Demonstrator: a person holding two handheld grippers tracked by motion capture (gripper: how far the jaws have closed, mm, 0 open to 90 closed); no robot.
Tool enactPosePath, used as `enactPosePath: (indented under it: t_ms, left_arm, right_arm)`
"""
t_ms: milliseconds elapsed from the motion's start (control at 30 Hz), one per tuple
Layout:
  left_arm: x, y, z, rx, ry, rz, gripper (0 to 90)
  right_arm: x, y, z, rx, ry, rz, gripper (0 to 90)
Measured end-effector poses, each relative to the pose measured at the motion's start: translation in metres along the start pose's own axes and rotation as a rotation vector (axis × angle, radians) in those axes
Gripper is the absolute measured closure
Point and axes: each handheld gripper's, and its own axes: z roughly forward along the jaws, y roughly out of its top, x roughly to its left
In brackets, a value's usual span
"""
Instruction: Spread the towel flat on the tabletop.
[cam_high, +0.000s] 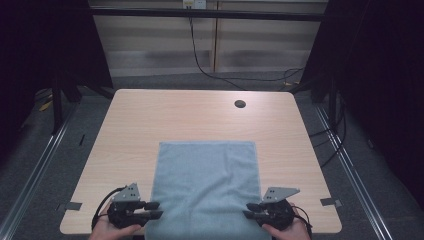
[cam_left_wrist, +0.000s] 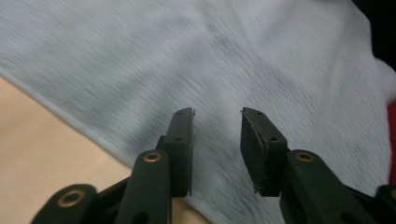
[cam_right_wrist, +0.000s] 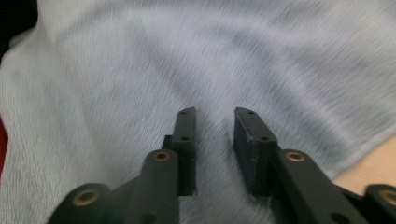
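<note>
A pale blue-grey towel (cam_high: 206, 185) lies flat on the wooden table (cam_high: 165, 115), reaching from the table's middle to its near edge. My left gripper (cam_high: 156, 210) sits at the towel's near left edge, tips pointing right over the cloth. In the left gripper view its jaws (cam_left_wrist: 217, 122) stand apart above the towel (cam_left_wrist: 233, 56) with nothing between them. My right gripper (cam_high: 249, 210) is at the towel's near right edge, tips pointing left. In the right gripper view its jaws (cam_right_wrist: 214, 119) are parted over the towel (cam_right_wrist: 196, 60), gripping nothing.
A round cable hole (cam_high: 240, 104) sits near the table's far right. Tape marks (cam_high: 331, 202) lie by the near corners. Dark cables (cam_high: 210, 70) run across the floor beyond the far edge, with metal rails along both sides.
</note>
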Motion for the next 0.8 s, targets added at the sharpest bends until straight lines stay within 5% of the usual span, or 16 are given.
enactPosePath:
  t_ms: [133,400,567,800]
  left_arm:
    - [0.025,0.015,0.008,-0.007,0.076,-0.031,58.8]
    - [0.074,0.042,0.04,-0.003,0.167,-0.118,51.3]
    - [0.085,0.05,0.053,-0.021,0.211,-0.103,45.3]
    - [0.081,0.05,0.057,-0.02,0.226,-0.061,41.7]
  right_arm:
    - [-0.016,0.014,-0.004,-0.06,-0.037,0.022,66.5]
    - [-0.069,0.049,0.023,-0.051,-0.151,0.035,60.4]
    - [-0.094,0.065,0.033,-0.06,-0.184,0.063,52.7]
    - [-0.096,0.054,0.05,0.017,-0.178,0.062,52.7]
